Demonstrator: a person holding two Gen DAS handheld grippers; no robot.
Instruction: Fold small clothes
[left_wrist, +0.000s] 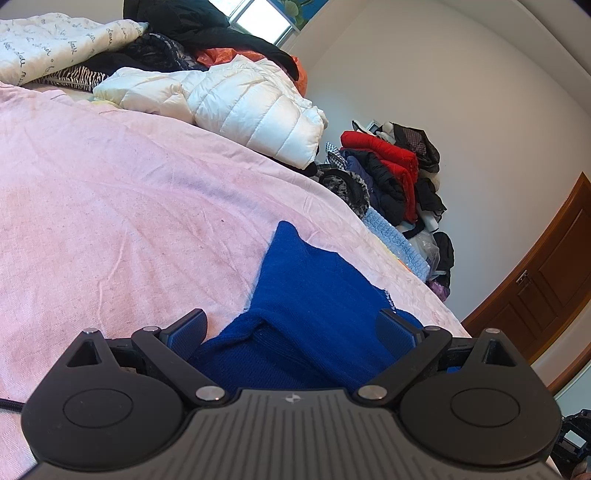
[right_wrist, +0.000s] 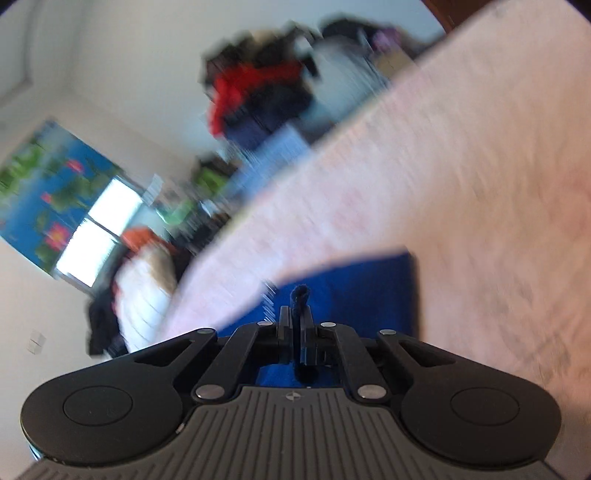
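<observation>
Knitwear of this kind is light, soft and limp: the blue garment (left_wrist: 314, 288) will sag and stretch wherever it is lifted, and a pinch on a single layer near an edge or corner should carry it best, since a grab in the middle would only bunch it. It lies on the pink bedsheet (left_wrist: 110, 221), towards the near right part of the bed, with a pointed corner reaching away to the far side.

The left gripper (left_wrist: 291, 328) hangs over the near end of the garment with its fingers spread wide apart; folded blue cloth sits between them and under them, but neither pad presses on it.

The right gripper (right_wrist: 295, 325), seen in a blurred view, has its fingers clamped together on a thin ridge of the same blue fabric, a dark tuft of it poking out just beyond the tips. The rest of the garment spreads flat on the sheet ahead of that grip.

Heaped clothes, among them a white padded jacket (left_wrist: 236, 103), lie well apart at the far side.
</observation>
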